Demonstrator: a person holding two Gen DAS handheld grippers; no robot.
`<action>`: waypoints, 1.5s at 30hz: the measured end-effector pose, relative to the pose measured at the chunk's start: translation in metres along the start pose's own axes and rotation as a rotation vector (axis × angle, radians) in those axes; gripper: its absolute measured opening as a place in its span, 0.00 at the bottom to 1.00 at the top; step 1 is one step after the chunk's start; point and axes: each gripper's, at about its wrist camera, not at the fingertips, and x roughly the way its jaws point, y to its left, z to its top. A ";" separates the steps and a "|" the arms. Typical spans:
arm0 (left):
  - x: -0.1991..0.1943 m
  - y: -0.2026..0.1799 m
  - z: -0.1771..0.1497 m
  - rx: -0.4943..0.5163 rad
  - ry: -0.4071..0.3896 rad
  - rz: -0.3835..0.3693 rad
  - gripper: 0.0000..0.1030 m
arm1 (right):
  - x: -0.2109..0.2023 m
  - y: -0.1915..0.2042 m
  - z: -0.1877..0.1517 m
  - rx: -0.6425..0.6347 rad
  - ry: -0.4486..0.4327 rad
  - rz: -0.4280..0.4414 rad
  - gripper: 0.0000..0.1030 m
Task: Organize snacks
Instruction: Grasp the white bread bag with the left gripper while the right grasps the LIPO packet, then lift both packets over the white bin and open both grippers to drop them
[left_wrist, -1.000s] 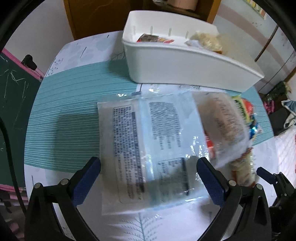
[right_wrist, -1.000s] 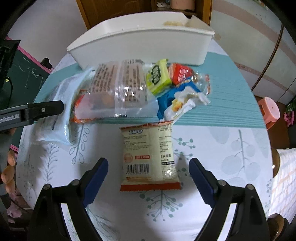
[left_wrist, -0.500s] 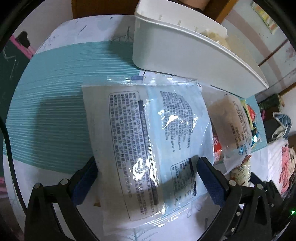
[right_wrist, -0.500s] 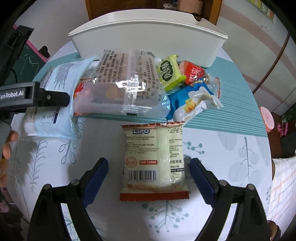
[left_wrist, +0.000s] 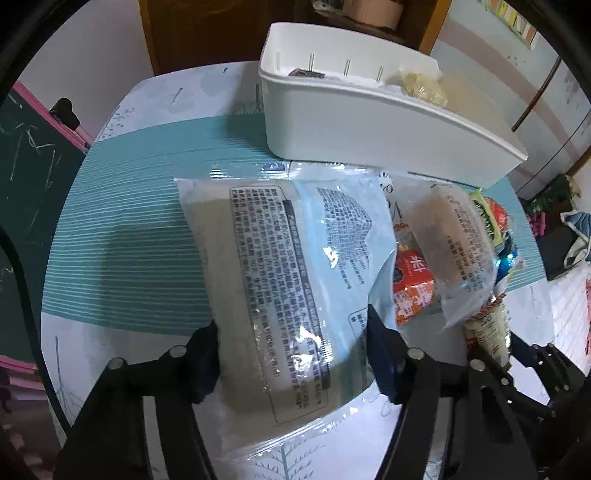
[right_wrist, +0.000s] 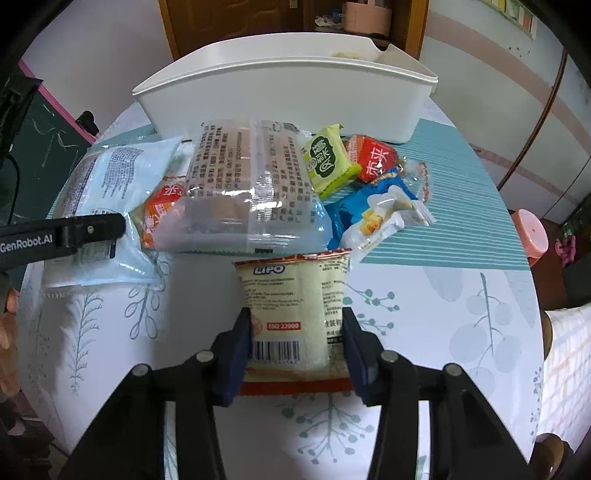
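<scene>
My left gripper (left_wrist: 291, 358) is shut on a large pale blue snack bag (left_wrist: 284, 266) with black print, lying on the table. The bag also shows in the right wrist view (right_wrist: 103, 192), with the left finger (right_wrist: 74, 232) on it. My right gripper (right_wrist: 297, 352) is shut on a cream LIPO snack pack (right_wrist: 291, 314) with a barcode. A white bin (right_wrist: 288, 96) stands at the far side, some snacks inside (left_wrist: 421, 85). Between them lies a clear printed bag (right_wrist: 247, 184) over a red pack (left_wrist: 413, 288).
A green pack (right_wrist: 328, 162), a red pack (right_wrist: 376, 162), a blue pack (right_wrist: 354, 210) and a white wrapper (right_wrist: 384, 218) lie in a heap right of the clear bag. The round table (right_wrist: 443, 302) has a teal striped band. A pink stool (right_wrist: 532, 236) stands at the right.
Both grippers have closed from wide open: the left onto the pale blue bag, the right onto the LIPO pack. The left gripper moved forward over the bag.
</scene>
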 end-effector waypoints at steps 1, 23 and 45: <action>-0.004 0.003 -0.003 -0.001 -0.006 -0.002 0.58 | -0.001 0.000 -0.001 0.000 0.000 0.004 0.44; -0.125 -0.016 -0.027 0.096 -0.283 -0.058 0.49 | -0.063 -0.001 0.001 0.013 -0.107 0.086 0.44; -0.188 -0.052 0.060 0.203 -0.451 -0.071 0.49 | -0.163 -0.042 0.128 0.055 -0.416 0.073 0.44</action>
